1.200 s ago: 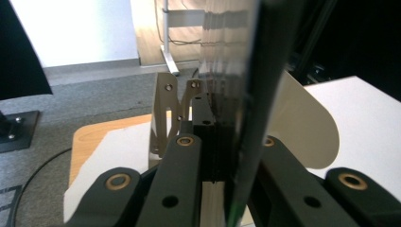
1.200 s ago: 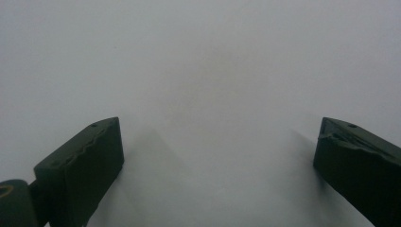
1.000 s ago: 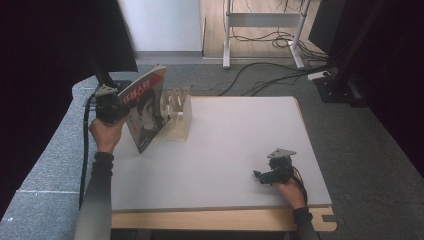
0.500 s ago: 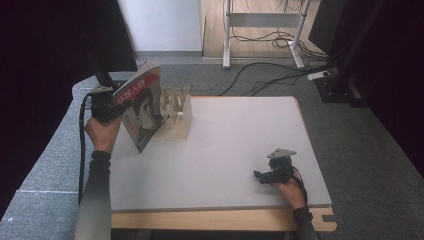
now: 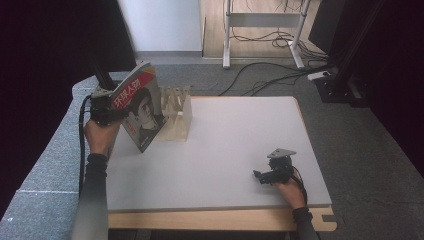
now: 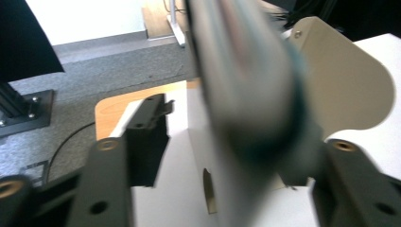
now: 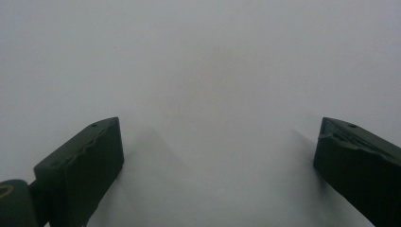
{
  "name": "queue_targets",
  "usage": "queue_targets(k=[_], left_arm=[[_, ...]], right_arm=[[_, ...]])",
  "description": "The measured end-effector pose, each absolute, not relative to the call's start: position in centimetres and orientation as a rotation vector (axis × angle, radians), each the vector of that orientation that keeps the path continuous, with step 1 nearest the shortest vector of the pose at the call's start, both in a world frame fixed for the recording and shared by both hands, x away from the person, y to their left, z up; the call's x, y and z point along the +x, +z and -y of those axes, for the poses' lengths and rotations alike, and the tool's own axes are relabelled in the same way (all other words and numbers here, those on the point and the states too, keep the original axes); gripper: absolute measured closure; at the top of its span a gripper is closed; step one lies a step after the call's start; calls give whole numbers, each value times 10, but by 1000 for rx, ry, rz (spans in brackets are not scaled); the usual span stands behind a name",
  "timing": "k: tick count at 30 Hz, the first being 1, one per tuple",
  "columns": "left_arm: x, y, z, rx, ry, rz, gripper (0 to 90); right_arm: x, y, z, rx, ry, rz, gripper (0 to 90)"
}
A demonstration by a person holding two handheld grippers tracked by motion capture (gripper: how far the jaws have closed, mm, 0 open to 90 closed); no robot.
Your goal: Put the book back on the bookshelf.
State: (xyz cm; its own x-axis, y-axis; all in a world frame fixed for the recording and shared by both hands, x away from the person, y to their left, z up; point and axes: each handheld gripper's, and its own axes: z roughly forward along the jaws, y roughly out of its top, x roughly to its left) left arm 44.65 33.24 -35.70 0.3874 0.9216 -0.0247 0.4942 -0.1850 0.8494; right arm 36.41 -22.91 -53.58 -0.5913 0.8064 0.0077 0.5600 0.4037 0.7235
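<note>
now the left tool [image 5: 107, 111] has just been opening around the magazine [image 5: 142, 112], which leans tilted against the wooden rack [image 5: 177, 119] on the worktop [image 5: 240, 140]; the release seems under way, next backing off gently. right tool [image 5: 272, 175] rests spread.

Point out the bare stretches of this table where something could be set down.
The table is bare from the wooden rack across to its right edge, and along the front between the two forearms. It is crowded at the back-left corner: the magazine leans at the rack with the left hand-held gripper beside it. The right hand-held gripper rests front-right.
</note>
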Motion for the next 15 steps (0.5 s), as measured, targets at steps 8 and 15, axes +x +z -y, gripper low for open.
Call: queue_targets(k=[8, 15], left_arm=[[435, -357, -340, 1771, 609, -1200, 184], [423, -355, -343, 1774, 602, -1185, 140]], right_arm=[[364, -536, 229, 1180, 1001, -2323, 15], [364, -536, 229, 1180, 999, -2325, 15]])
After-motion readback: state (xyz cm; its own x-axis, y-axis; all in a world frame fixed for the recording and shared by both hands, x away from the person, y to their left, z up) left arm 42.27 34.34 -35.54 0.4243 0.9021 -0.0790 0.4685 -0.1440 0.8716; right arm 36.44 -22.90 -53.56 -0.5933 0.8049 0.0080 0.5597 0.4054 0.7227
